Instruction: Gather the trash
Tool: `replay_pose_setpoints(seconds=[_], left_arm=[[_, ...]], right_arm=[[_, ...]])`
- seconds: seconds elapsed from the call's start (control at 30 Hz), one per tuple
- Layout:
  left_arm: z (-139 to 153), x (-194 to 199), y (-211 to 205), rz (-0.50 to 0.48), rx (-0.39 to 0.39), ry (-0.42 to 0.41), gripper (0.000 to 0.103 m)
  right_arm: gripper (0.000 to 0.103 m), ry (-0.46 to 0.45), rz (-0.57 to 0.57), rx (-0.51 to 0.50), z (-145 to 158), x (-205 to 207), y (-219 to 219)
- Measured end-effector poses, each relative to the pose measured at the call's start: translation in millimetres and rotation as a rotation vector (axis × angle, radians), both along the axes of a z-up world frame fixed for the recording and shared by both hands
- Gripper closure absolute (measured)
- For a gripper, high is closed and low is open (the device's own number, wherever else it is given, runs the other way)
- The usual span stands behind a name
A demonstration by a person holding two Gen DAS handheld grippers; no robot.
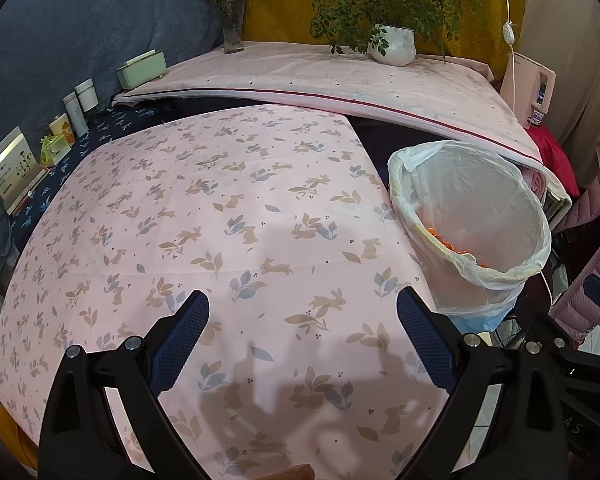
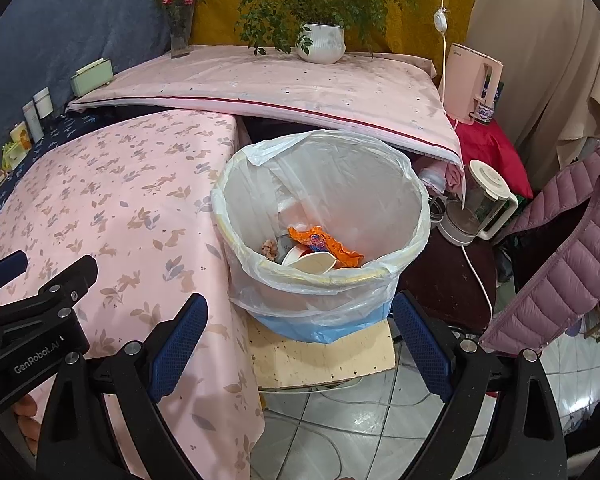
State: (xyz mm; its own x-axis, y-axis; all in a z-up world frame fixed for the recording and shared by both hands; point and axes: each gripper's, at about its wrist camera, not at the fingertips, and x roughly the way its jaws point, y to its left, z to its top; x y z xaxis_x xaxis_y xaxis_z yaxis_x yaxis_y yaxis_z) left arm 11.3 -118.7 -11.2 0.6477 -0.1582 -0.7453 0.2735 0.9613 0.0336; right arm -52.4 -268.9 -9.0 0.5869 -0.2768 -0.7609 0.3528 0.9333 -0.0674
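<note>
Lined trash bin (image 2: 320, 236), holding orange wrapper (image 2: 324, 245) and paper cups (image 2: 312, 262), stands beside the table's right edge, directly ahead of the right gripper (image 2: 300, 332), nearer than the left gripper (image 1: 302, 330); both wide, empty.

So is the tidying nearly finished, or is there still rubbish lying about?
It looks nearly finished. The lined bin already holds an orange wrapper and a paper cup. Both the left gripper and right gripper are open and empty. No rubbish shows on the pink rabbit-print tablecloth.
</note>
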Motion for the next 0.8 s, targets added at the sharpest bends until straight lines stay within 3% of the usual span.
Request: replay_pose_setpoints(seconds=[0.8], left_arm=[[3.3, -7.4, -5.6, -0.002, -0.009, -0.017, 0.012]], right_arm=[[0.013, 0.000, -0.013, -0.020, -1.0, -7.9, -6.0]])
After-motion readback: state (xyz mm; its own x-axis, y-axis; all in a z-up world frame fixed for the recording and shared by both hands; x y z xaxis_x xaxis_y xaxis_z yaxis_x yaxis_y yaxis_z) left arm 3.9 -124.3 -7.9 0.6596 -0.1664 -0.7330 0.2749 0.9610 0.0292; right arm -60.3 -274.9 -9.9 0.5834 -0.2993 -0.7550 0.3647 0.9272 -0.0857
